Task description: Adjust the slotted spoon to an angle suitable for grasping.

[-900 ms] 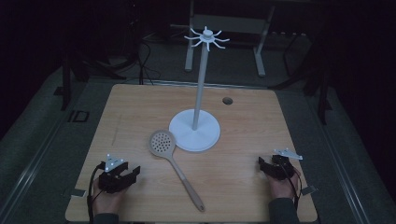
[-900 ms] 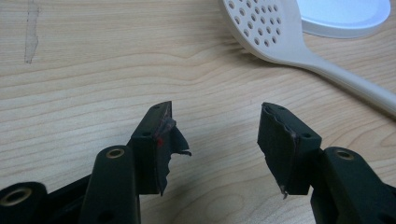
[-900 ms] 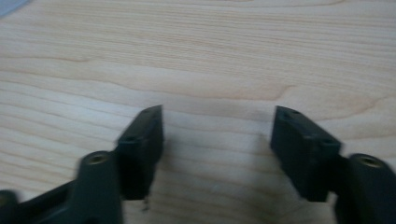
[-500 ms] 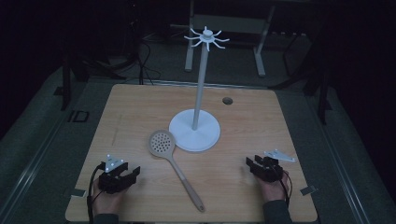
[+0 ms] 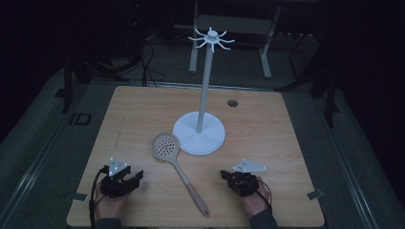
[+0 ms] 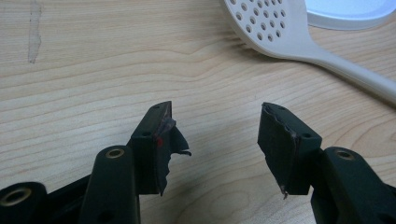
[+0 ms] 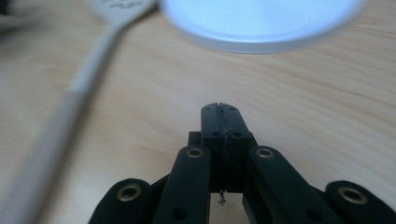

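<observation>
A beige slotted spoon (image 5: 177, 167) lies on the wooden table (image 5: 143, 114), bowl toward the stand, handle toward the front edge. A white stand (image 5: 199, 133) with hooks on top rises from a round base mid-table. My left gripper (image 5: 130, 177) rests near the front left, open, nothing between its jaws; its view shows the spoon's bowl (image 6: 271, 23) ahead to the right. My right gripper (image 5: 225, 175) sits just right of the spoon's handle (image 7: 70, 107), jaws shut together on nothing (image 7: 220, 116), pointing toward the stand's base (image 7: 261, 21).
A small dark hole (image 5: 232, 102) marks the table's far right area. Dark floor, cables and a metal frame surround the table beyond its far edge. Tape tabs stick out at the front corners.
My right gripper has slid left along the front of the table, from near the right edge to beside the spoon's handle. The left gripper has stayed put.
</observation>
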{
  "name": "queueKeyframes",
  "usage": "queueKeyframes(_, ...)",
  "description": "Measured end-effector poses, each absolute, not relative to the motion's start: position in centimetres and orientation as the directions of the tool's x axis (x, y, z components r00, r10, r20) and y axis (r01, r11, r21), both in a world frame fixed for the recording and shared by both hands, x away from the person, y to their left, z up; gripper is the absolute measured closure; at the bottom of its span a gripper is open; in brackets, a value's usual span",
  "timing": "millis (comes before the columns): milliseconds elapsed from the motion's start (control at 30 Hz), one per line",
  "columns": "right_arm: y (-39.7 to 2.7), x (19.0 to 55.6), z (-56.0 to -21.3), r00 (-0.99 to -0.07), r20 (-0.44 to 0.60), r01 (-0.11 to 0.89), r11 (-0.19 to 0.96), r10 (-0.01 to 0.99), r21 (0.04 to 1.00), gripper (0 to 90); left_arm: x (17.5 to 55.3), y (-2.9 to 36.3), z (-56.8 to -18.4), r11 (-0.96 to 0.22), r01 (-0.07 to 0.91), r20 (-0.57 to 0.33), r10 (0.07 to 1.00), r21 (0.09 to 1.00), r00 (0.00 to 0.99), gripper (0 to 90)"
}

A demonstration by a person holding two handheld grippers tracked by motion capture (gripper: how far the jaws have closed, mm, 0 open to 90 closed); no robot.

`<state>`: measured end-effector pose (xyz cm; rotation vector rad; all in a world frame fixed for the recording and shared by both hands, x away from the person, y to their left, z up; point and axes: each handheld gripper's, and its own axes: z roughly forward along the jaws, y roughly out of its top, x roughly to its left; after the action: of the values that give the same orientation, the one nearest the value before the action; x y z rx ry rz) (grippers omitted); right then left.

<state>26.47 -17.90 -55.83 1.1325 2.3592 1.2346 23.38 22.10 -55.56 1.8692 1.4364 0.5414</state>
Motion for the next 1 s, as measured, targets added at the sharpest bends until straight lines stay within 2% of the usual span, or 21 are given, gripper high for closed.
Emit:
queueKeyframes(267,-12.7,23.6,-55.8,-0.797,0.135,0.452,0.433,0.589,0.780,90.0,23.4,22.1,-55.6,-0.136,0.656,-0.089,0.951,0.743,0.297,45.7)
queueKeyframes(533,-9.8,21.5,-56.2,-0.865,0.133,0.399,0.502,0.484,0.767,89.9,23.4,22.1,-55.6,-0.138,0.656,-0.086,0.951,0.742,0.297,45.7)
queueKeyframes(733,-8.9,20.7,-57.2,-0.880,0.088,0.378,0.577,0.466,0.724,89.9,23.5,22.1,-55.6,-0.141,0.655,-0.083,0.951,0.742,0.299,45.7)
queueKeyframes(1000,-9.5,20.5,-57.4,-0.869,0.089,0.395,0.572,0.487,0.719,90.0,23.4,22.1,-55.5,-0.142,0.655,-0.083,0.950,0.743,0.300,45.7)
